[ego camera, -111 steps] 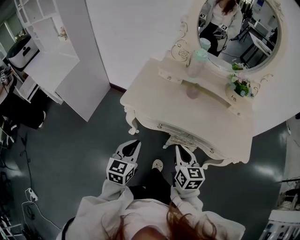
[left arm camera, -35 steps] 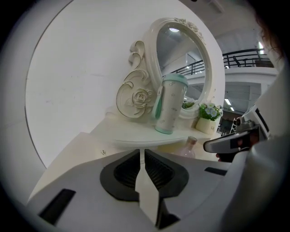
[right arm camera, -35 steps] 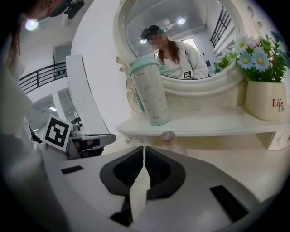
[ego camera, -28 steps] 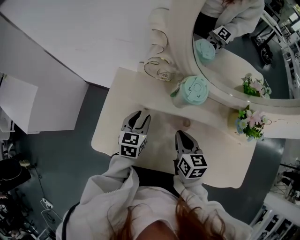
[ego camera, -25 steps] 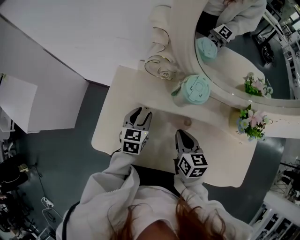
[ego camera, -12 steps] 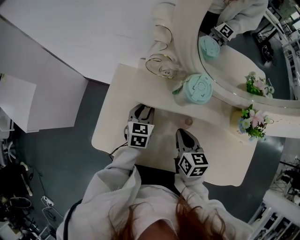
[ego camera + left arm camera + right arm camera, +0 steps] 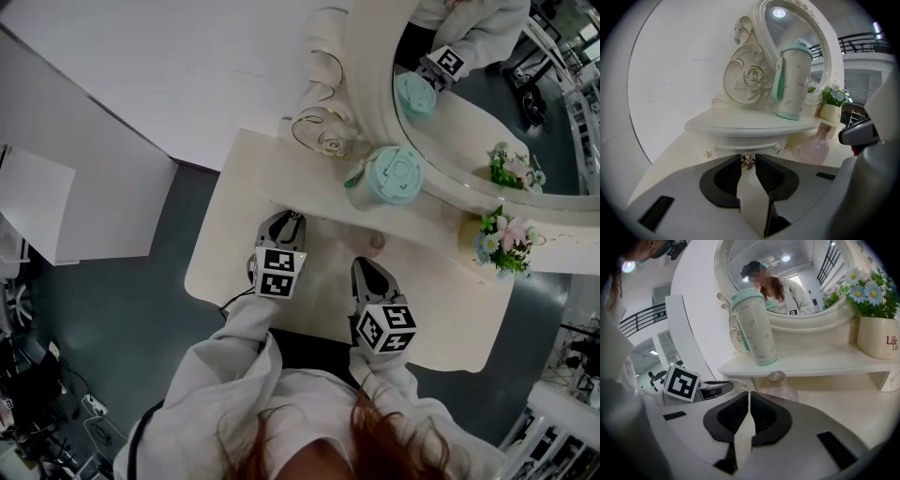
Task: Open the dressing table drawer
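The cream dressing table (image 7: 220, 258) has a small drawer (image 7: 740, 146) set under its raised shelf. The drawer's little metal knob (image 7: 748, 162) sits right between the tips of my left gripper (image 7: 748, 158). Those jaws are closing, and a sliver of gap still shows beside the knob. In the head view the left gripper (image 7: 284, 217) points at the shelf's front left. My right gripper (image 7: 367, 265) hovers over the table top beside it. It is shut and empty, and its jaws (image 7: 749, 393) meet in a thin line.
A mint tumbler (image 7: 389, 178) stands on the shelf just right of the left gripper. A pink glass bottle (image 7: 377, 244) stands below the shelf, ahead of the right gripper. A flower pot (image 7: 492, 239) is at the shelf's right. The oval mirror (image 7: 487, 84) rises behind.
The left gripper has edged forward to the shelf front and its jaws have narrowed round the knob. The right gripper has stayed put.
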### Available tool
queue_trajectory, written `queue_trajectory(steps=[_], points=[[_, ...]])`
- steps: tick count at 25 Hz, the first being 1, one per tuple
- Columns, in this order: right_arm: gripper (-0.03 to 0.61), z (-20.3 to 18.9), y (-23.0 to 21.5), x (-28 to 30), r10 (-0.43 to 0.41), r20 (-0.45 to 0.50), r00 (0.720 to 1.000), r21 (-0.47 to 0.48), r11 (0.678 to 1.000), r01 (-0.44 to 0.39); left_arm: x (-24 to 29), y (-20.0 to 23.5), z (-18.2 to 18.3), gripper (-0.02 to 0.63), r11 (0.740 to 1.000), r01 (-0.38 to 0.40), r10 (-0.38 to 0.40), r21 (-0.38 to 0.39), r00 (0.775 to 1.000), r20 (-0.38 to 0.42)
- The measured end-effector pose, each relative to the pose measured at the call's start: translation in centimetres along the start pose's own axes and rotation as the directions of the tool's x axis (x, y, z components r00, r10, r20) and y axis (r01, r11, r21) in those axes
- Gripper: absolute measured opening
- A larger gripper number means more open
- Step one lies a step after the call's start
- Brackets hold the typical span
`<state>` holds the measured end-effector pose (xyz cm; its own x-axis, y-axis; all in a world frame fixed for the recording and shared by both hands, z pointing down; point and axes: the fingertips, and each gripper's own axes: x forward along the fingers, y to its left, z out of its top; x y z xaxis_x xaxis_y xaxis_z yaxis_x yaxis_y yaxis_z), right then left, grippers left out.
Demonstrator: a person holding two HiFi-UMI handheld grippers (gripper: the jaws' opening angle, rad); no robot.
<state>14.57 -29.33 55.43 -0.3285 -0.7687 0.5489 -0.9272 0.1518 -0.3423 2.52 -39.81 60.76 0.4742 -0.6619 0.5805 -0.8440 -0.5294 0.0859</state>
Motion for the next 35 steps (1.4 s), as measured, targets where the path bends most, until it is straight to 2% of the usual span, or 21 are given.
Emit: queue_trajectory(steps=[35], points=[[0.04,-1.0,0.2,-2.6,0.034,0.02,0.999,-0.017,0.999,-0.034,-3.9,-1.1,-3.1,0.101,1.0,-0.021,0.021,-0.006,1.0,-0.018]])
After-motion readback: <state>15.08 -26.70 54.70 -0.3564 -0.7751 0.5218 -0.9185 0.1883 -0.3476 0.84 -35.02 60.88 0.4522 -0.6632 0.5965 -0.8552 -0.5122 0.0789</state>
